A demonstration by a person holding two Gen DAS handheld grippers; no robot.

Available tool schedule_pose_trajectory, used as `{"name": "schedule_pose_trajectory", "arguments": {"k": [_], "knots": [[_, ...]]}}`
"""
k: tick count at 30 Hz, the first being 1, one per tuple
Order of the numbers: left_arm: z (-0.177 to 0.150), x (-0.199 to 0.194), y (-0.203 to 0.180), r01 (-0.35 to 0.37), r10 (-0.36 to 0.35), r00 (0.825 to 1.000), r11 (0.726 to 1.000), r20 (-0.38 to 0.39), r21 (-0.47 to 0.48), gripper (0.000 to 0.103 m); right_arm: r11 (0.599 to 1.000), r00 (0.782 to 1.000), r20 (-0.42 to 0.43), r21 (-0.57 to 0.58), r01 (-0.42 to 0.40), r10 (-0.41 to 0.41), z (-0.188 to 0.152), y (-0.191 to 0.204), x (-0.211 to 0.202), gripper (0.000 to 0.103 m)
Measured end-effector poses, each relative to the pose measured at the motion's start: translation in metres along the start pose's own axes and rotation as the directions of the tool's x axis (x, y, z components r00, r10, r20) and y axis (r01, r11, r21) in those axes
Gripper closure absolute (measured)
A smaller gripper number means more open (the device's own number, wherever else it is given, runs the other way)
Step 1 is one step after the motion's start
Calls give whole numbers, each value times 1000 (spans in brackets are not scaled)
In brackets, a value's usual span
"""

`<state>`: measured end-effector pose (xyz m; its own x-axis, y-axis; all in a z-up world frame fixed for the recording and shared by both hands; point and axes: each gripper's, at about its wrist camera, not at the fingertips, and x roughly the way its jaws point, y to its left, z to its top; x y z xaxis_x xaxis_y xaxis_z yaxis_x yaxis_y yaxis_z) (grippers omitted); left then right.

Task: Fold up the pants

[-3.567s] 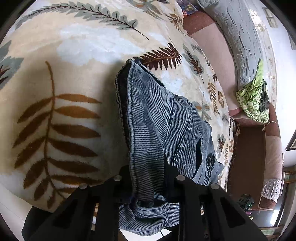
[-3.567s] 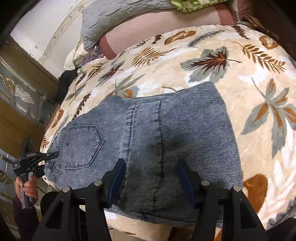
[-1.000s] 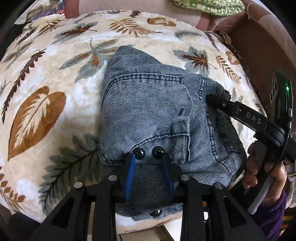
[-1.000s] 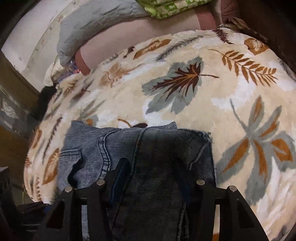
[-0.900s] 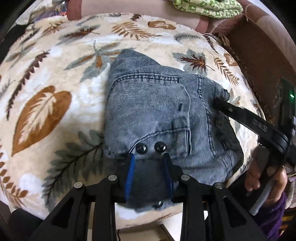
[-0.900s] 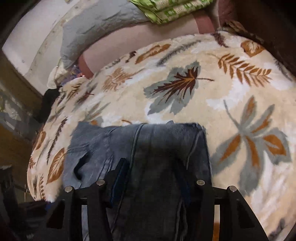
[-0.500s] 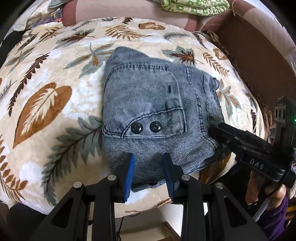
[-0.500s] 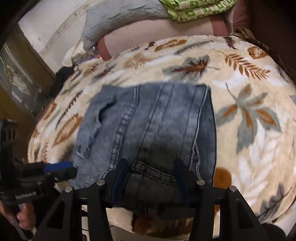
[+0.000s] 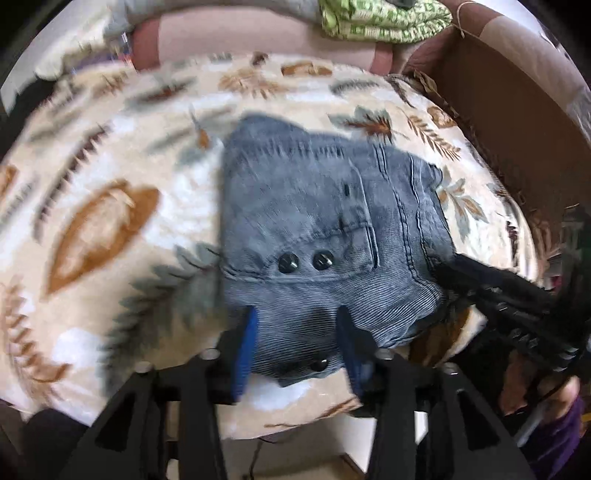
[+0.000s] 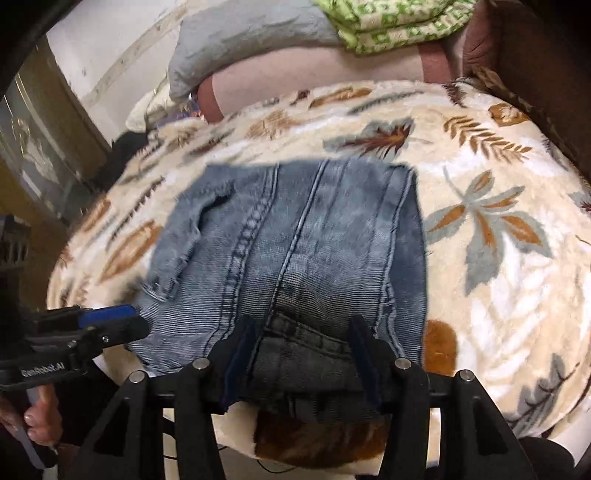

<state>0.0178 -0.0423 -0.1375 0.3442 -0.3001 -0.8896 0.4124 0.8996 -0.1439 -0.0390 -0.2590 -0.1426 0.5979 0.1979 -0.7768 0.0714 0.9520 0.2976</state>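
Pants [image 9: 325,221] sit folded on the leaf blanket [image 9: 99,221] right ahead of my left gripper [image 9: 295,325] and right gripper [image 10: 303,332], both spread wide, gripping nothing.

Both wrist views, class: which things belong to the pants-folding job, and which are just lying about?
Job: folded jeans; left gripper; right gripper; leaf-print blanket beneath the jeans.
Lying about: grey pillow; green patterned cloth.
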Motion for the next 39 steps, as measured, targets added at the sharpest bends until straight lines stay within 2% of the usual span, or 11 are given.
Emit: {"name": "schedule_pose_trajectory", "arguments": {"k": [1, 3, 5, 8, 13, 18, 26, 30, 39], "knots": [[0, -9, -2, -36, 35, 999, 999, 36, 13, 39, 1000, 1000, 19, -2, 4, -4, 1, 0, -7, 47], [2, -28, -5, -103, 98, 988, 994, 117, 36, 35, 1000, 998, 66, -6, 15, -14, 6, -1, -24, 47], [5, -45, -10, -188, 175, 966, 981, 192, 54, 26, 1000, 992, 122, 4, 16, -16, 13, -1, -44, 47], [8, -71, -13, -271, 242, 925, 961, 293, 62, 24, 1000, 980, 195, 5, 29, -30, 22, 2, -66, 43], [15, -93, -13, -335, 303, 886, 941, 350, 35, 23, 1000, 970, 244, 13, -7, 4, 29, 9, -87, 42], [14, -107, -12, -389, 350, 850, 921, 394, 22, 23, 1000, 963, 268, -5, -9, 10, 29, 21, -94, 40], [10, -111, -7, -446, 408, 818, 895, 405, -1, 21, 999, 953, 303, -44, -5, 18, 27, 36, -99, 37], [9, -107, -5, -459, 426, 816, 888, 391, -8, 20, 999, 956, 294, -41, -6, 17, 27, 36, -95, 36], [8, -95, 2, -469, 443, 827, 883, 345, -8, 20, 1000, 965, 263, -27, 0, 7, 24, 30, -87, 36]]}}
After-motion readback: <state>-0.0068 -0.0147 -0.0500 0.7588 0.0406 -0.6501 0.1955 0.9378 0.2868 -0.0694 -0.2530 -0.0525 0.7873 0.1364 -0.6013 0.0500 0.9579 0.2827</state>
